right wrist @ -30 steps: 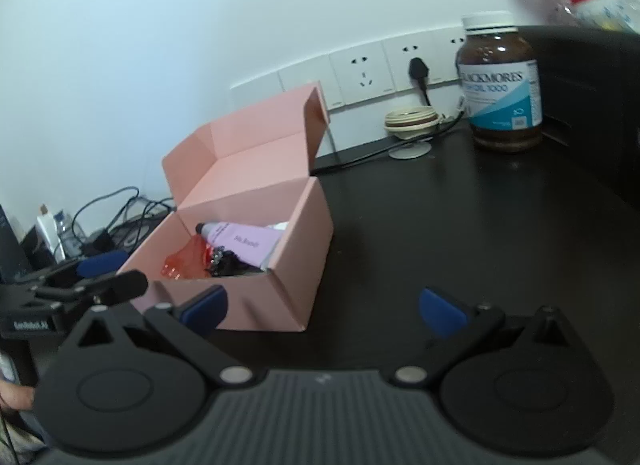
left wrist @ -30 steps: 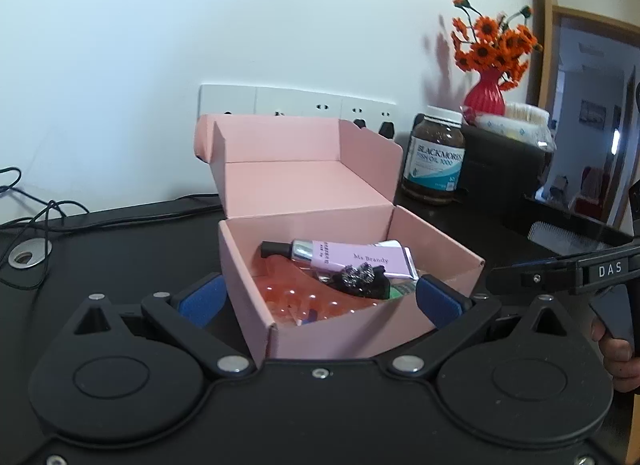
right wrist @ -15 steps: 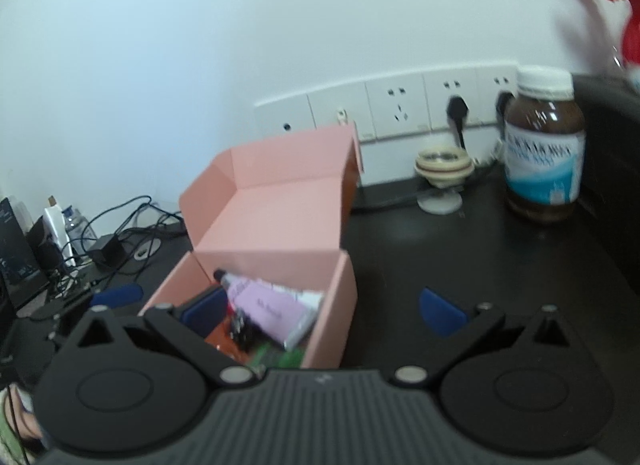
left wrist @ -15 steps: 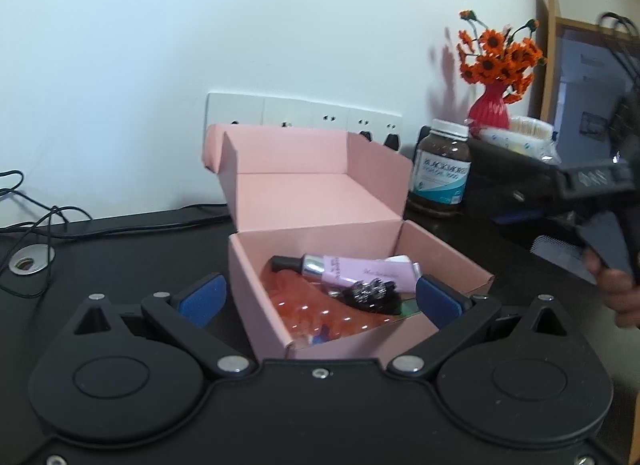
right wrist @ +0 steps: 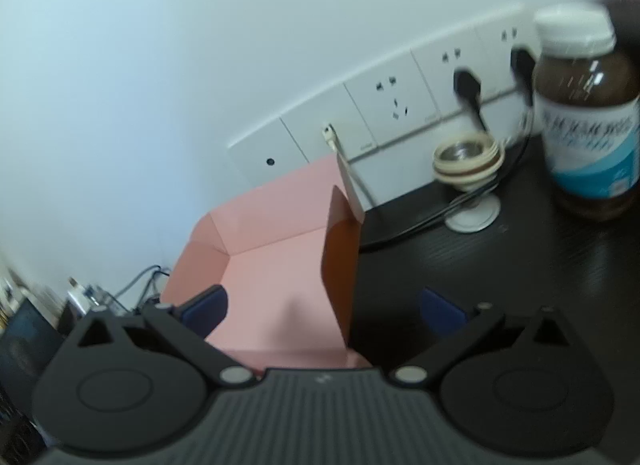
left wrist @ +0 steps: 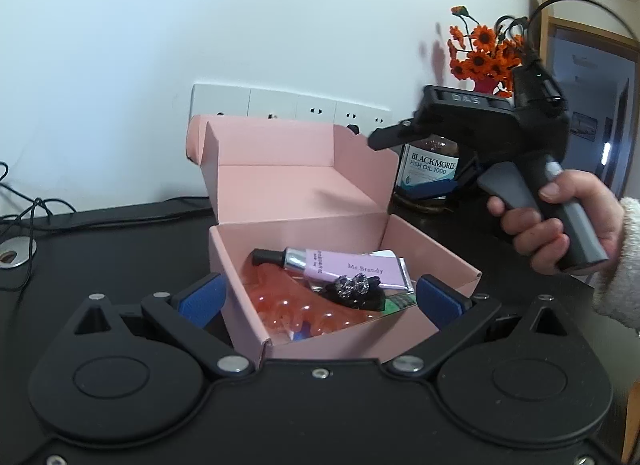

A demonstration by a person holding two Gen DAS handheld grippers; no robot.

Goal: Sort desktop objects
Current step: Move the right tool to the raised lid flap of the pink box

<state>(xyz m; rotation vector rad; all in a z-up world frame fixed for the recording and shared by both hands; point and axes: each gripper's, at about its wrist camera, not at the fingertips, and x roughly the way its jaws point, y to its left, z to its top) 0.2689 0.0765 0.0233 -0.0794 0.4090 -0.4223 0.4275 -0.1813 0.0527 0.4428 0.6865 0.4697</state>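
Now the right gripper [left wrist: 404,133], fingers spread and empty, has swung up to the pink cardboard box [left wrist: 340,233]'s raised lid [right wrist: 276,233], likely to close it; the left gripper [left wrist: 320,297], equally spread, straddles the box's front.

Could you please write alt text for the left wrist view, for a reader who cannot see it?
An open pink cardboard box on a black desk sits between the open left gripper's blue fingertips, holding a lilac tube, a black rhinestone hair clip and an orange translucent item. At right, a hand holds the right gripper near the raised lid, before a Blackmores fish oil bottle.

One box [left wrist: 340,225], one bottle [left wrist: 428,169], two tools [left wrist: 320,297].
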